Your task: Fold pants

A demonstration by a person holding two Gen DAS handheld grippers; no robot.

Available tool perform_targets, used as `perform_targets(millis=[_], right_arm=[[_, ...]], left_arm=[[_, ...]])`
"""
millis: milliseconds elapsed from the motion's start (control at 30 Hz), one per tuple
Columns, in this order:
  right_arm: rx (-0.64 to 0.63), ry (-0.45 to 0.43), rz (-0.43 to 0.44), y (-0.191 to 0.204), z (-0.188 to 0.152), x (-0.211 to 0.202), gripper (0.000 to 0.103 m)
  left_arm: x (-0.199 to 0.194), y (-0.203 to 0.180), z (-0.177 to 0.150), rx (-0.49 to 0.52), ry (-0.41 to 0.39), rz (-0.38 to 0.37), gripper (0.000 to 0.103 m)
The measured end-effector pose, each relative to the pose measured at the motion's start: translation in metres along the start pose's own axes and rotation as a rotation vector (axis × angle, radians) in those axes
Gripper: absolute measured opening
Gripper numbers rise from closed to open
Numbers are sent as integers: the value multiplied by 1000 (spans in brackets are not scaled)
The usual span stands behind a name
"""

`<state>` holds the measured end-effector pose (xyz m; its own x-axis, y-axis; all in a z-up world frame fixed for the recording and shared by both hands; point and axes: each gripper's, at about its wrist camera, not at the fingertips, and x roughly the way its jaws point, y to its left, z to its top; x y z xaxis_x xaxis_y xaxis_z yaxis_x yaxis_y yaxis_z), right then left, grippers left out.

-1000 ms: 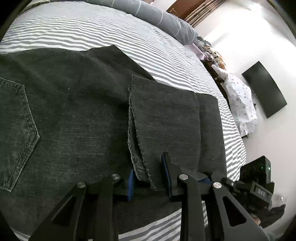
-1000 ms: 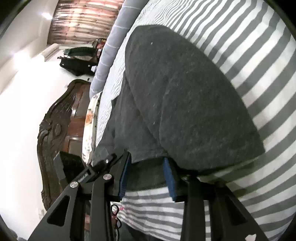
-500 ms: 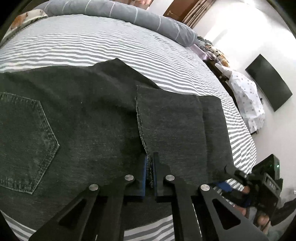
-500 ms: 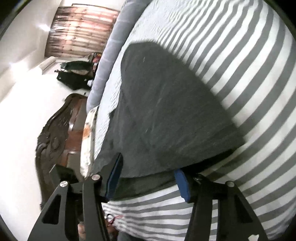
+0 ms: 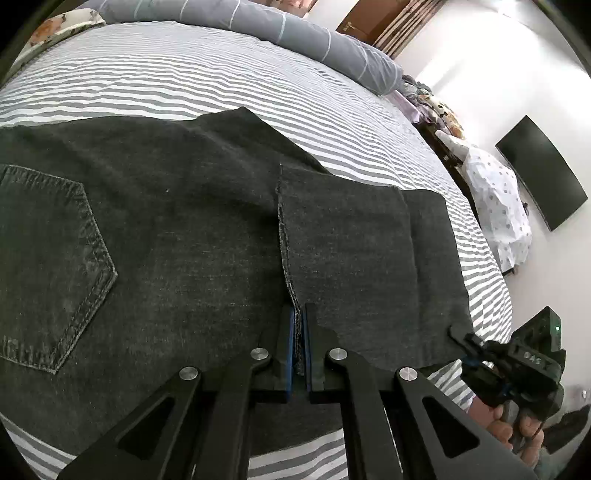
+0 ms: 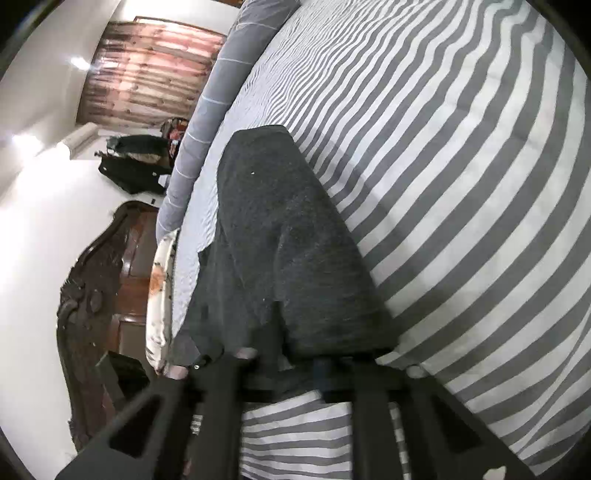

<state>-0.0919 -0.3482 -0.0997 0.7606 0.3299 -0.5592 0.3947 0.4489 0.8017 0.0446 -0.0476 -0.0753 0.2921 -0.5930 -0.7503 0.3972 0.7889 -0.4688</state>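
Dark grey denim pants (image 5: 192, 236) lie flat on a striped bed, back pocket (image 5: 48, 266) at the left, the leg ends folded back over the seat part (image 5: 347, 236). My left gripper (image 5: 298, 332) is shut on the hem edge of the folded leg at the near side. My right gripper (image 6: 295, 363) sits at the fold end of the pants (image 6: 288, 258), its jaws apart around the cloth; it also shows in the left wrist view (image 5: 517, 365), held by a hand at the pants' right edge.
The grey-and-white striped bedsheet (image 5: 221, 81) spreads beyond the pants. A grey bolster (image 5: 295, 33) lies along the far side. A dark wooden headboard (image 6: 99, 295) and a floral pillow (image 6: 159, 295) are at the left in the right wrist view. A wall TV (image 5: 539, 184).
My left gripper closed on the hem edge of the folded leg. My right gripper widened, then slid in around the fold end. Both views pulled back slightly from the pants.
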Motion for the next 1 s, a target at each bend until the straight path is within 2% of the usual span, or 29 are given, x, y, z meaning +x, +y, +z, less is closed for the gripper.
perform_targets(millis=[200, 433, 533, 800, 1000], right_arm=[[-133, -25, -72, 21, 2, -12, 7], [-144, 22, -142, 9, -4, -7, 9], [-122, 48, -125, 5, -6, -4, 9], [-159, 86, -106, 13, -15, 9, 9], [-174, 99, -131, 16, -14, 10, 15]], left_arm=[[-7, -4, -3, 11, -3, -10, 4], [3, -6, -17, 82, 18, 46, 4], [1, -6, -14, 81, 15, 48, 4], [-14, 11, -12, 67, -17, 73, 4], [-8, 12, -16, 88, -10, 102, 4]])
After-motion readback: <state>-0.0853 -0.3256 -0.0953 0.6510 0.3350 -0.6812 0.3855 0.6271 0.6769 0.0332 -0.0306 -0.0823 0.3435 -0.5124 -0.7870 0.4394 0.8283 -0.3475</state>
